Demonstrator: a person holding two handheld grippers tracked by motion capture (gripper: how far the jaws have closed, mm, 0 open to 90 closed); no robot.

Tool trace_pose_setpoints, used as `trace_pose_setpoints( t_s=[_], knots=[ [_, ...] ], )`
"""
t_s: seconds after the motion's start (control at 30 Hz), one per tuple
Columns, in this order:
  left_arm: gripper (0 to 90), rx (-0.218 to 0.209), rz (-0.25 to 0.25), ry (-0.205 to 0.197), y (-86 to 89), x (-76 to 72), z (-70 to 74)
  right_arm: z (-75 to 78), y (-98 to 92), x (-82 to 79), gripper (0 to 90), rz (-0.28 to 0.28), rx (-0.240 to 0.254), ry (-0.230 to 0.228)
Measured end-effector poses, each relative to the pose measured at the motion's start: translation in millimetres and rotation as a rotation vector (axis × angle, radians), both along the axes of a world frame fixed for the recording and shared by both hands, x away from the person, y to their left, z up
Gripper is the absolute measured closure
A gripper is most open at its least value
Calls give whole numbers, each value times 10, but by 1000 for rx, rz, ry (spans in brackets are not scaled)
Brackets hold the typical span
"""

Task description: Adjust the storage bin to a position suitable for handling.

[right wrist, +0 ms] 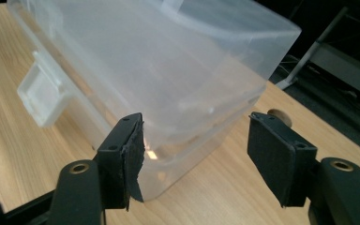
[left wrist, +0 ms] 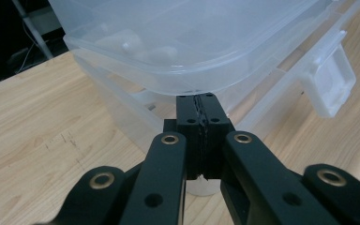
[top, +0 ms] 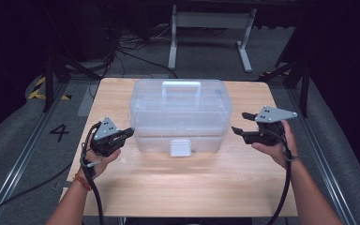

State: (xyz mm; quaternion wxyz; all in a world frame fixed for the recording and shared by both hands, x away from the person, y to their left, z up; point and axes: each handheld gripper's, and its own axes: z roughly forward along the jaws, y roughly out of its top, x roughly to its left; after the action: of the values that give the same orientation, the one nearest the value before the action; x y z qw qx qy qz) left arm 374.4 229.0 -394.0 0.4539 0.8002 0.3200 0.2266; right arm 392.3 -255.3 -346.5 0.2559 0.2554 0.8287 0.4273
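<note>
A clear plastic storage box (top: 180, 112) with a handle on its lid (top: 182, 87) and a white front latch (top: 180, 147) stands on the wooden table (top: 183, 183). My left gripper (top: 129, 132) is shut, its tips right at the box's left front corner (left wrist: 187, 84), just under the lid's rim. My right gripper (top: 243, 123) is open, a little off the box's right end. In the right gripper view the box's corner (right wrist: 178, 154) lies just ahead of the pads (right wrist: 133, 150). The latch (left wrist: 330, 82) hangs closed on the front wall.
Bare table top lies in front of the box. A small round wooden knob (right wrist: 277, 115) sits on the table behind the right jaw. Beyond the table stand a white metal frame (top: 211, 33), cables and dark floor.
</note>
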Motion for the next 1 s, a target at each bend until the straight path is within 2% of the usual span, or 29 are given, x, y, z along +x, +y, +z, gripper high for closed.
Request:
trace_pose_setpoints(
  t_s=[0.17,0.33,0.43,0.77,1.0],
  knots=[
    [889,-4,0,0,-4,9,35,-210,22,15,355,9,-12,39],
    [889,4,-1,-4,-8,17,65,-299,65,84,357,-6,-8,35],
    [888,5,-3,-3,-5,25,72,-298,70,117,373,-16,17,15],
    [881,3,-9,-15,-12,42,124,-256,97,133,384,-45,34,-47],
    [870,6,-8,-27,-6,29,159,-233,135,140,385,-42,52,-67]
  ],
)
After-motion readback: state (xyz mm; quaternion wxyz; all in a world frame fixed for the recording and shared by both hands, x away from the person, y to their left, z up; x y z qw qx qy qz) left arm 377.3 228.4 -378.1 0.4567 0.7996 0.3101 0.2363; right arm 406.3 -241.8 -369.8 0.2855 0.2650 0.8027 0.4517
